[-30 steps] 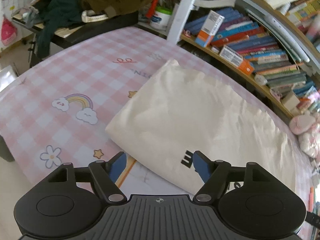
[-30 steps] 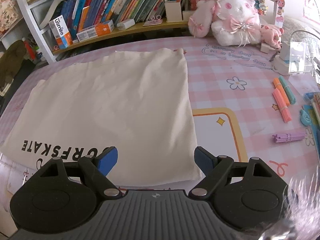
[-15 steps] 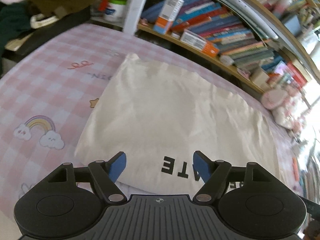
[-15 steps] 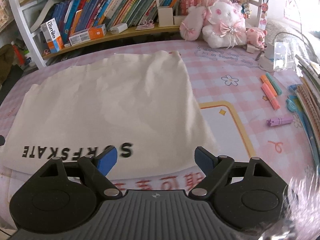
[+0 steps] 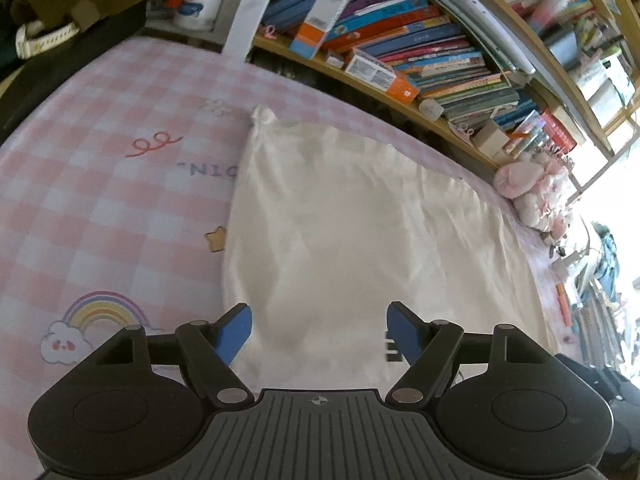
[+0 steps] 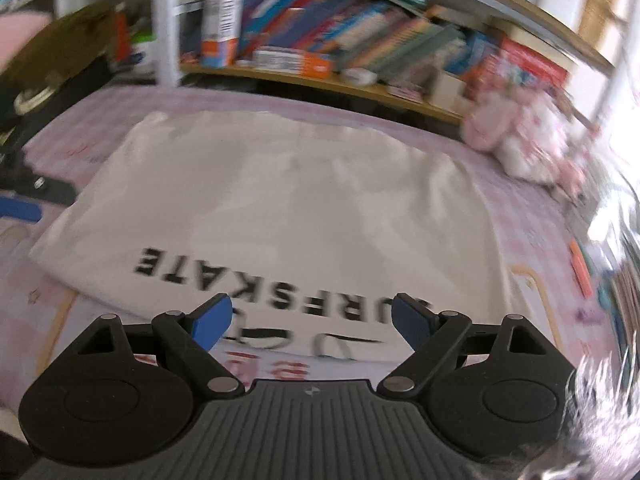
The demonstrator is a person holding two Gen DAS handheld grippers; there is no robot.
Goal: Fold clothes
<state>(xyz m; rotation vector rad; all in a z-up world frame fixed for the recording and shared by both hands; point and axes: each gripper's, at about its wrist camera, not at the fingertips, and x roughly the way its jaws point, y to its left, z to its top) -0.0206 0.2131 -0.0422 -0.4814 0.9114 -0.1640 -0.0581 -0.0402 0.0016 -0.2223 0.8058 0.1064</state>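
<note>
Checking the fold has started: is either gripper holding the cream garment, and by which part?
Nothing is held. The left gripper and right gripper are both open above the cream garment.

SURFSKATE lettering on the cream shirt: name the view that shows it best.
Right wrist view: the SURFSKATE lettering runs nearly whole across the cream shirt, upside down and blurred. The left wrist view shows only a fragment beside a blue finger.
</note>
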